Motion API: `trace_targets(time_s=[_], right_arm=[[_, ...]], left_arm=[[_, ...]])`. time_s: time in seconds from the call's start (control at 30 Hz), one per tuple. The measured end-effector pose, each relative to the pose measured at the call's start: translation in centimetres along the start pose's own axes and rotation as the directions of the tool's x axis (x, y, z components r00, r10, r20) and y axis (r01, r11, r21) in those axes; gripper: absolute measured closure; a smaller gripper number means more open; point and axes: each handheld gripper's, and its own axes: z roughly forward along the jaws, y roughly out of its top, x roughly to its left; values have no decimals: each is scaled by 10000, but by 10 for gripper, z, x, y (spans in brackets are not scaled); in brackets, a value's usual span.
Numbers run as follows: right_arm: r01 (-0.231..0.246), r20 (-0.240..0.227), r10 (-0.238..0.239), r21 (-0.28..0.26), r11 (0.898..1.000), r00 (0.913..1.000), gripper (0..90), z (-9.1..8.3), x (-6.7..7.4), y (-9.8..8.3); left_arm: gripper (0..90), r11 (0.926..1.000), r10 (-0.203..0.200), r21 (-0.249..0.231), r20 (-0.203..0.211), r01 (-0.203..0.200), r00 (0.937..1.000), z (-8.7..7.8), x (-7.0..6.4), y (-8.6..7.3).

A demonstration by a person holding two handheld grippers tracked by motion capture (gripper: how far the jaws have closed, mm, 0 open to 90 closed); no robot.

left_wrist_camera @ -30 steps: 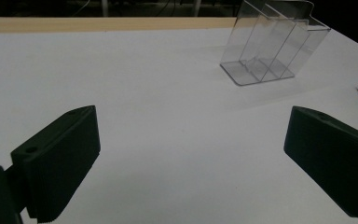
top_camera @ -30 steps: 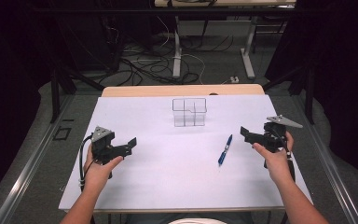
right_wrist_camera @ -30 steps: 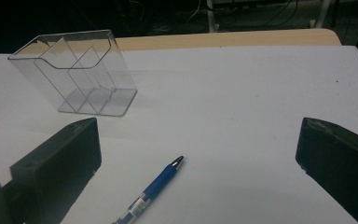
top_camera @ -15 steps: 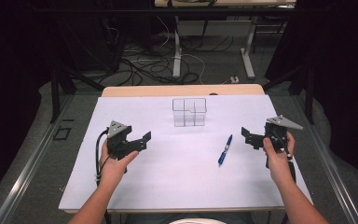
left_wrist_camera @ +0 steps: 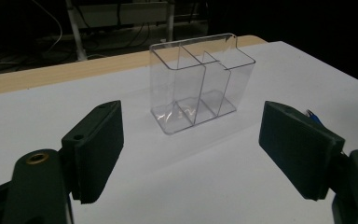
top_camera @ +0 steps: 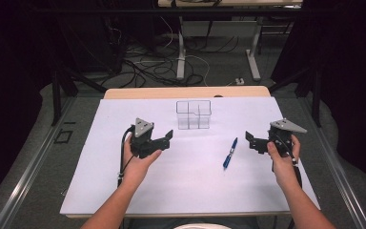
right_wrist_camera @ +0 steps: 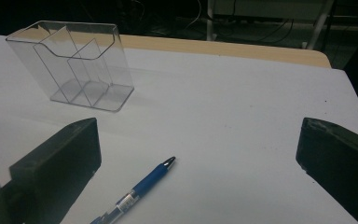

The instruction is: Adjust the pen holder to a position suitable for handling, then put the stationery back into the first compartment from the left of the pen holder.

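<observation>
I am bringing my left gripper (top_camera: pixel 167 138) in from the table's left edge toward the clear divided holder (top_camera: pixel 193 114), which is standing upright near the far edge, about midway along it. The jaws are standing apart with nothing between them, and they have just been narrowing; in the left gripper view the holder (left_wrist_camera: pixel 200 84) is sitting ahead of the pads, not yet between them. My right gripper (top_camera: pixel 250 140) is hovering near the right edge, jaws spread wide and empty, with the blue pen (top_camera: pixel 229 153) lying flat on the white table cover (top_camera: pixel 181 191) just beside it (its tip is pointing toward the far edge in the right gripper view (right_wrist_camera: pixel 137 189)).

I judge this to be the approach step: steadying the holder before the pen goes in. Next I would need to carry on forward until a wall of the holder sits between the pads, then close gently on the thin plastic.

Compared with a second ago, my left hand has travelled from near the left edge well toward the middle, while my right hand has kept its place.
</observation>
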Motion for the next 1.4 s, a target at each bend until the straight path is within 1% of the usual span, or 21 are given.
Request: trace_targets(time_s=[0.1, 0.13, 0.2, 0.33, 0.4, 0.47, 0.53, 0.67, 0.73, 0.77, 0.8, 0.9, 0.93, 1.07, 1.13, 1.17, 1.2, 1.23, 1.3, 1.37, 1.4], right_arm=[[116, -17, -116, -4, 9999, 9999, 0, 0, 0, 0], [139, 38, -139, -23, 9999, 9999, 0, 0, 0, 0], [181, -3, -181, 21, 9998, 9998, 0, 0, 0, 1], [178, 3, -178, 45, 9998, 9998, 0, 0, 0, 0], [188, 1, -188, 47, 9998, 9998, 0, 0, 0, 0], [213, 24, -213, 15, 9998, 9998, 0, 0, 0, 0], [256, 29, -256, 6, 9997, 9997, 0, 0, -1, 0], [322, -14, -322, 38, 9995, 9995, 0, 0, -1, 0], [328, -35, -328, 27, 9995, 9995, 0, 0, -1, 0], [331, -44, -331, 43, 9994, 9994, 0, 1, -1, 0], [331, -44, -331, 43, 9994, 9994, 0, 1, -1, 0], [370, -71, -370, 47, 9993, 9993, 0, 2, -1, 0], [353, -60, -353, 48, 9994, 9994, 0, 2, -1, 0], [340, -6, -340, -33, 9994, 9994, 0, 2, -1, 0], [290, 3, -290, 57, 9996, 9996, 0, 2, -1, 0], [331, -48, -331, 76, 9994, 9994, 0, 2, -1, 0], [491, 5, -491, 84, 9988, 9988, 0, 3, -2, 0], [491, 5, -491, 84, 9988, 9988, 0, 3, -2, 0], [501, -7, -501, 67, 9987, 9987, 0, 3, -2, 1], [456, 64, -456, 0, 9990, 9989, 0, 3, -1, 1], [496, 96, -496, 25, 9988, 9987, 0, 3, -1, 2]], left_arm=[[244, 10000, -3, -33, 7, 3, 10000, 7, -9, 2], [246, 10000, 21, -5, 55, -21, 10000, 9, -12, 3], [286, 9999, 11, 99, 271, -14, 9996, 14, -19, 5], [304, 9992, 187, 356, 370, -201, 9991, 24, -33, 7], [316, 9990, 237, 370, 471, -254, 9986, 28, -40, 8], [344, 9991, 291, 309, 454, -305, 9985, 32, -48, 8], [365, 9986, 429, 287, 484, -443, 9979, 37, -54, 8], [394, 9966, 559, 564, 680, -598, 9961, 44, -66, 9], [399, 9956, 587, 684, 672, -633, 9960, 48, -72, 9], [420, 9951, 599, 742, 670, -648, 9960, 49, -75, 9], [420, 9951, 584, 763, 618, -631, 9964, 51, -78, 10], [429, 9943, 490, 916, 713, -554, 9963, 55, -84, 11], [436, 9935, 544, 958, 698, -610, 9961, 56, -86, 11], [440, 9921, 491, 1104, 935, -594, 9944, 62, -94, 11], [450, 9902, 454, 1265, 1028, -583, 9937, 65, -97, 12], [451, 9900, 411, 1297, 1083, -551, 9933, 67, -99, 12], [459, 9887, 404, 1387, 1134, -561, 9927, 68, -100, 12], [459, 9878, 391, 1451, 1201, -565, 9920, 69, -101, 12], [468, 9847, 201, 1687, 1392, -437, 9901, 71, -103, 13], [477, 9815, -120, 1906, 1540, -178, 9880, 74, -105, 15], [490, 9765, -287, 2155, 1697, -87, 9851, 74, -105, 17]])
